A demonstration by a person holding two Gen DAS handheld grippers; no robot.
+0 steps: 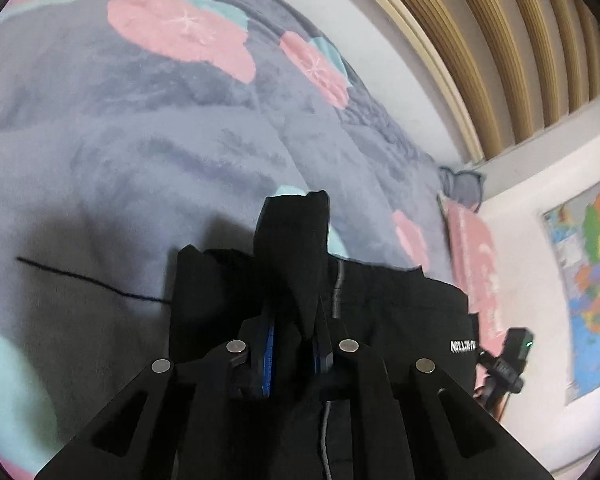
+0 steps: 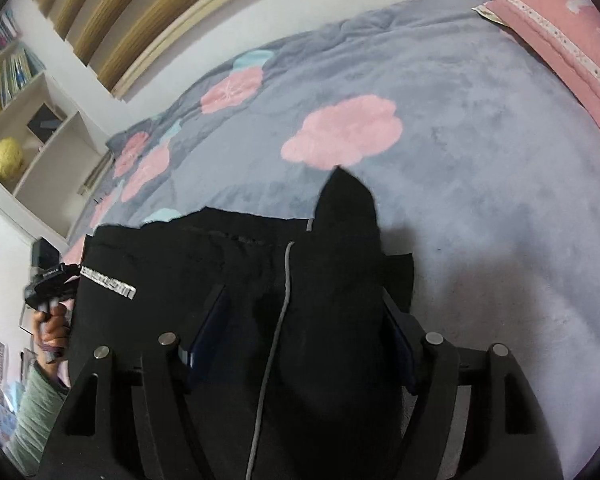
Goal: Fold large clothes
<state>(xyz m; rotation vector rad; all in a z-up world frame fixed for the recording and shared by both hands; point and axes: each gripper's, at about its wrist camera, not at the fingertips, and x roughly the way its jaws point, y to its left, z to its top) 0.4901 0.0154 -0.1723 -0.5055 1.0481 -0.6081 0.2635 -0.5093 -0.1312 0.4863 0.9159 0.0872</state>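
A black garment (image 1: 400,312) with a white logo (image 1: 463,346) and grey drawcord hangs over a grey floral bedspread (image 1: 140,140). My left gripper (image 1: 296,344) is shut on a pinched fold of the black fabric, which sticks up between its blue pads (image 1: 269,352). In the right wrist view the same garment (image 2: 180,264) drapes across my right gripper (image 2: 300,340); its jaws stand wide apart with cloth and the drawcord (image 2: 278,320) lying between them. The far left gripper (image 2: 50,280) shows at the garment's left edge.
A pink pillow (image 2: 560,28) lies at the bed's head. A slatted headboard (image 1: 520,40) and white wall back the bed. A bookshelf (image 2: 16,92) stands left of the bed. A map poster (image 1: 592,272) hangs on the wall.
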